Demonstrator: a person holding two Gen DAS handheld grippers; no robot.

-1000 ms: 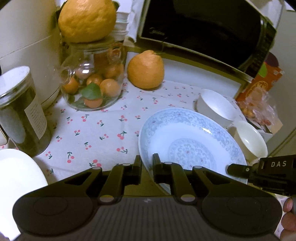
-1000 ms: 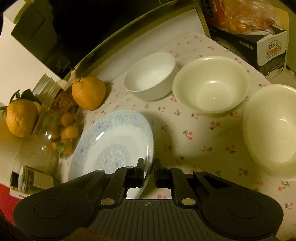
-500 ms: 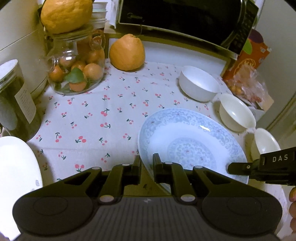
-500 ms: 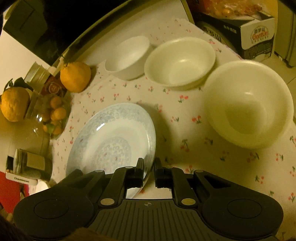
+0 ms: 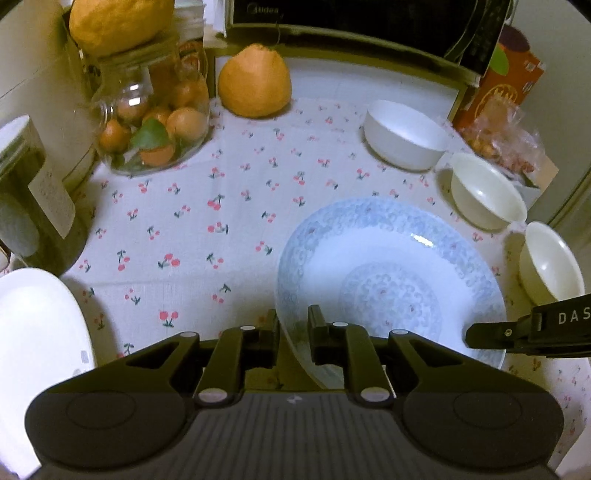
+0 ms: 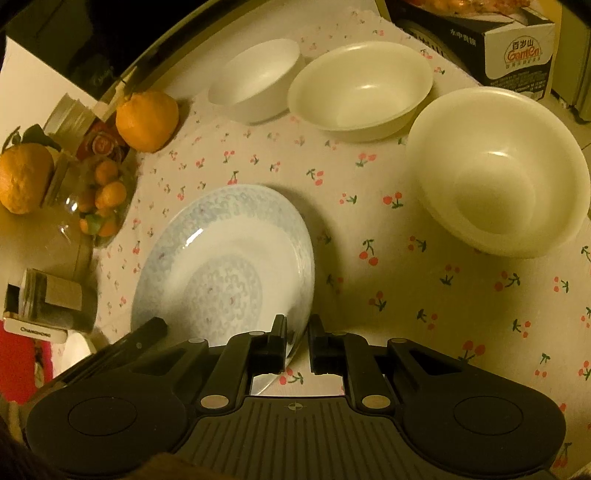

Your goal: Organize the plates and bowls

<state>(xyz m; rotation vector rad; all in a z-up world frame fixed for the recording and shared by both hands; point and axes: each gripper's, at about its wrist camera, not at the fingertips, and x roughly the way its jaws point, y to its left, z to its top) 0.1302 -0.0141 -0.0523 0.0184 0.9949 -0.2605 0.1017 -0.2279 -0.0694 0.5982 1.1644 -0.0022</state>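
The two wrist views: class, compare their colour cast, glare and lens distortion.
Left wrist view: whiter light, a small glare streak on the patterned plate, the microwave edge bowed. Right wrist view: strong yellow cast, highlights inside the cream bowls, dark upper left corner, heavier curving.

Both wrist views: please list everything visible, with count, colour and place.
patterned plate: one, white and blue, front centre of the cloth
white bowl: one, white, at the back by the microwave
cream bowls: two, cream, along the right edge
plain dish: one, white, near left corner
large citrus: two, orange, one on the cloth, one atop the glass jar
glass jar: one, clear, small oranges inside, back left
dark jar: one, labelled, left edge
microwave: one, black, at the back
tablecloth: one, white with cherries
carton: one, back right
left gripper: black, closed on the plate's near rim
right gripper: black, closed on the plate's right rim
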